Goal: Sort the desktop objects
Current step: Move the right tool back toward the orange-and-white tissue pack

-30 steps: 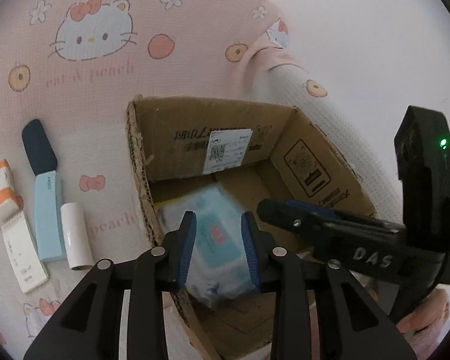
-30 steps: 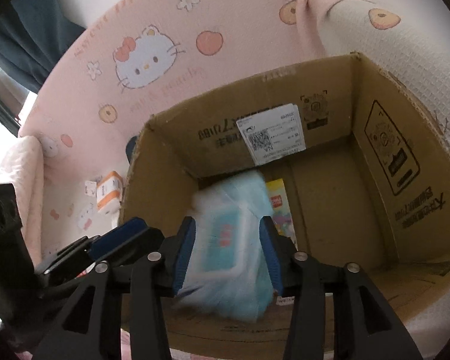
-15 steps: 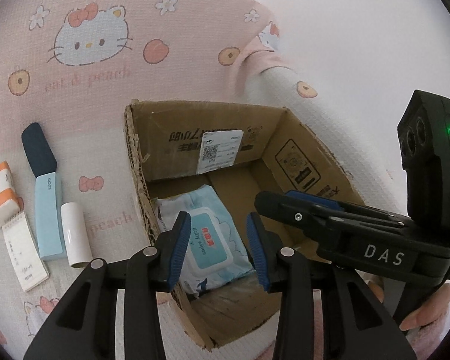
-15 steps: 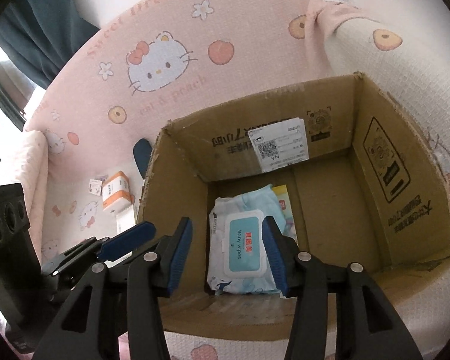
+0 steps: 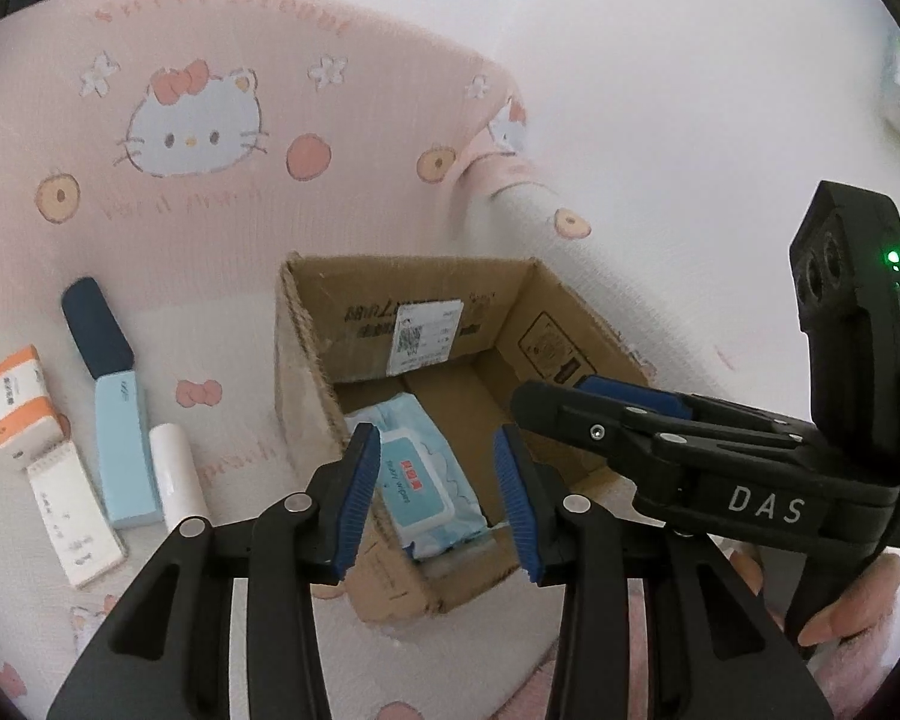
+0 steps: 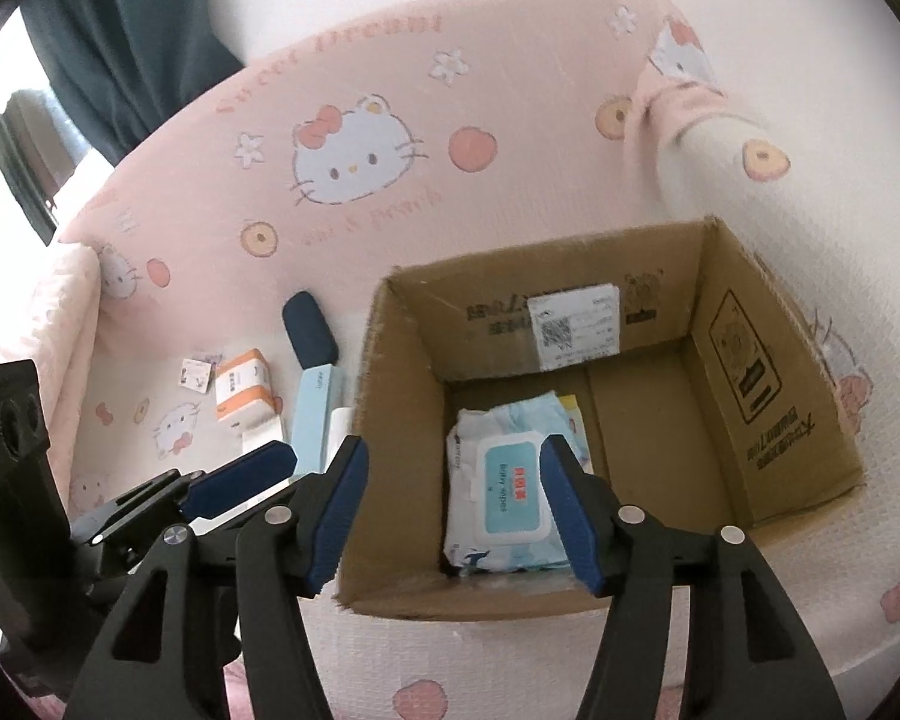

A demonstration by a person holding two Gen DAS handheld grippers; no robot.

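On pink cat-print cloth, your left gripper (image 5: 437, 498) and right gripper (image 6: 453, 513) hang released, since the baby wipes pack (image 6: 510, 501) lies in the cardboard box (image 6: 768, 372).

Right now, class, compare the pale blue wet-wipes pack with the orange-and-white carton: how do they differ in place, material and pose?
The pale blue wet-wipes pack lies inside the brown cardboard box; the orange-and-white carton sits outside it on the pink cartoon-print cloth. The pack is soft, crinkled film with a flat lid on top; the carton is a stiff, sharp-edged block. Both lie free: neither pair of open tongs touches them.
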